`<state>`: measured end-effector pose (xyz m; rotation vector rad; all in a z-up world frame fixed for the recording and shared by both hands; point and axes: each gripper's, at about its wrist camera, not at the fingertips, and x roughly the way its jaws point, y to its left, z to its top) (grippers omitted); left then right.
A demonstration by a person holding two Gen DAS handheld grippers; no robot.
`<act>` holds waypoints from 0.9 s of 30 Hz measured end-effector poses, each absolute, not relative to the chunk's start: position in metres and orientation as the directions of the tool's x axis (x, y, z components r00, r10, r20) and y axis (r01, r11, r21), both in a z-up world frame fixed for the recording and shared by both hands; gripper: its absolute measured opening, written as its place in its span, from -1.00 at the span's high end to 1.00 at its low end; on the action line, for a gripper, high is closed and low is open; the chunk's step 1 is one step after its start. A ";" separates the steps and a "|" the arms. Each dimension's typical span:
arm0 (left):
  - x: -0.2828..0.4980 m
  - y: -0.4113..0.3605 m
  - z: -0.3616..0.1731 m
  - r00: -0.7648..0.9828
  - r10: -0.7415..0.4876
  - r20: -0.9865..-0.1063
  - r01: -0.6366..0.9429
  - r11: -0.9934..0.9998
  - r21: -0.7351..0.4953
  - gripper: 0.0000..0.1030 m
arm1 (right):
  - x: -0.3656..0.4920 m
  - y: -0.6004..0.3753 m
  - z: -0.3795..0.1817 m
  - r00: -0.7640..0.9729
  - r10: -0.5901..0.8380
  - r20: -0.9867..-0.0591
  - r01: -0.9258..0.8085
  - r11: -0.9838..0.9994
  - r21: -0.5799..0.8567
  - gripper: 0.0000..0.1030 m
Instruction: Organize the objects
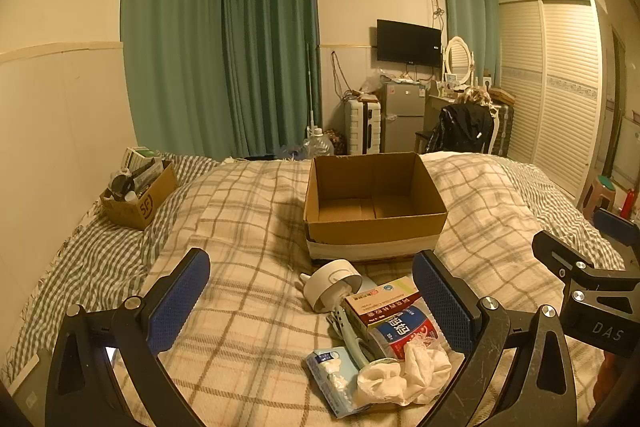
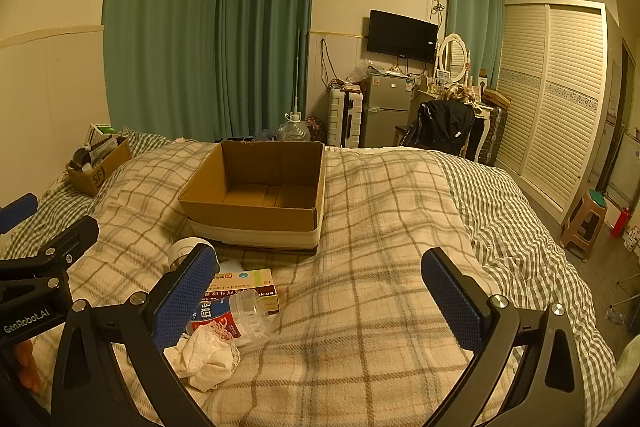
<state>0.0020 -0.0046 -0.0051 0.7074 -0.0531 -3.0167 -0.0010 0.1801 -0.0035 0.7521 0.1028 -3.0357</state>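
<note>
Two views: left wrist first, then right wrist.
Left wrist, left gripper (image 1: 310, 301): jaws spread wide, holding nothing, hovering over the plaid blanket (image 1: 248, 307).
Left wrist, clutter: a white round device (image 1: 332, 283), medicine box (image 1: 380, 301), plastic jar (image 1: 404, 333), crumpled tissue (image 1: 404, 373) and tissue pack (image 1: 332, 379) lie bunched together near the right finger.
Left wrist, cardboard box (image 1: 374, 205): open, empty, just beyond the clutter.
Left wrist, small box (image 1: 138, 193): full, far left on the bed.
Right wrist, right gripper (image 2: 320, 291): wide open, empty, over bare blanket.
Right wrist, clutter: jar, medicine box and tissue sit by its left finger, with the cardboard box behind them.
</note>
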 end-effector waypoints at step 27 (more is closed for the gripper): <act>0.001 -0.004 -0.004 -0.889 -0.043 -0.457 0.029 -0.999 0.037 -1.00 | 0.002 0.177 -0.002 -0.889 0.001 -0.458 0.034 -0.997 -0.066 -0.99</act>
